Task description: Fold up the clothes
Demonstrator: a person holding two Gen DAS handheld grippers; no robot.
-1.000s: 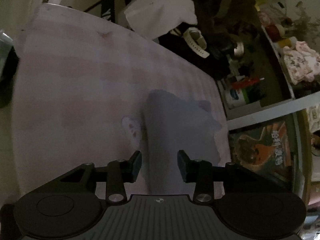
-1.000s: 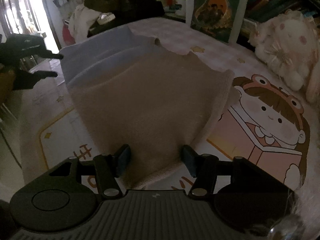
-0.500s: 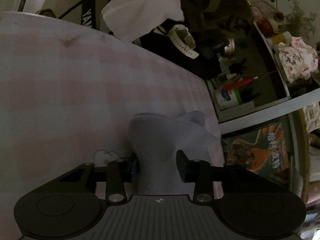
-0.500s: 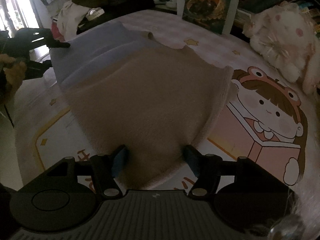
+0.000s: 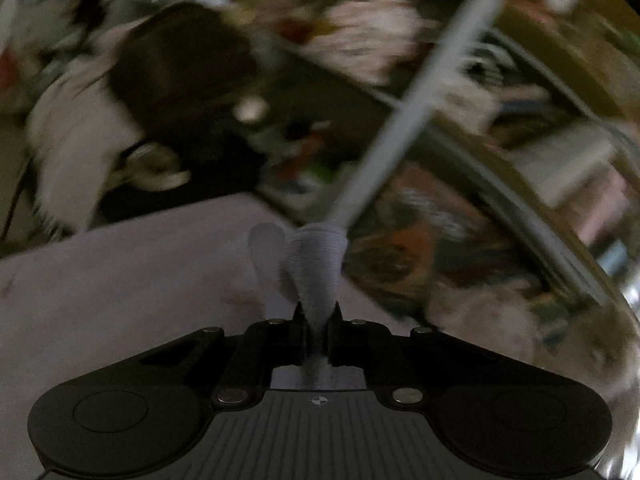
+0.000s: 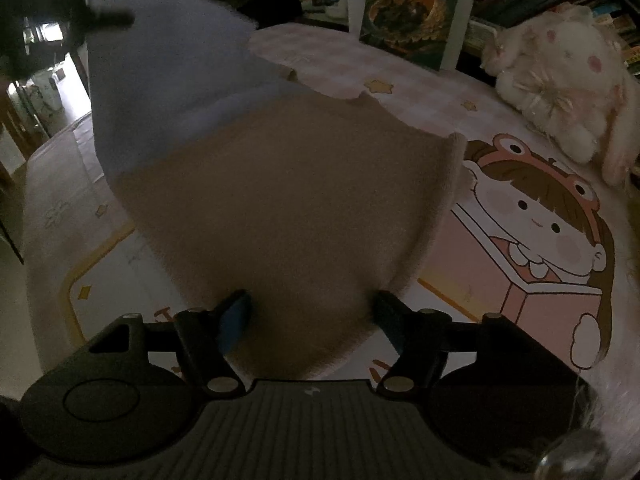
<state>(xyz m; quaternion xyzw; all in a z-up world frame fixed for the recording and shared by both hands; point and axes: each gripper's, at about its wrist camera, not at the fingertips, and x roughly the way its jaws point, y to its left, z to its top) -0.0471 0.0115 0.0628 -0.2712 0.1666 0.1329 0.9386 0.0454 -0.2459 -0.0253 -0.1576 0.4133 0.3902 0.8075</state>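
A two-tone garment, pale blue at one end (image 6: 160, 92) and beige at the other (image 6: 280, 208), lies on a pink cartoon blanket (image 6: 520, 240). My left gripper (image 5: 318, 320) is shut on a bunched pale blue corner (image 5: 316, 264) and holds it lifted; it shows as a dark blur at the upper left of the right wrist view (image 6: 80, 12). My right gripper (image 6: 312, 308) is open, its fingers on either side of the beige corner, which lies flat between them.
A white plush rabbit (image 6: 560, 80) sits at the blanket's far right. A poster book (image 6: 404, 4) and shelves of books stand behind. Piled clothes and clutter (image 5: 180, 80) lie beyond the bed's far edge, blurred.
My left gripper has closed on the blue corner and lifted it off the bed, swinging upward fast. The blue end now stands raised. My right gripper has stayed open at the beige corner.
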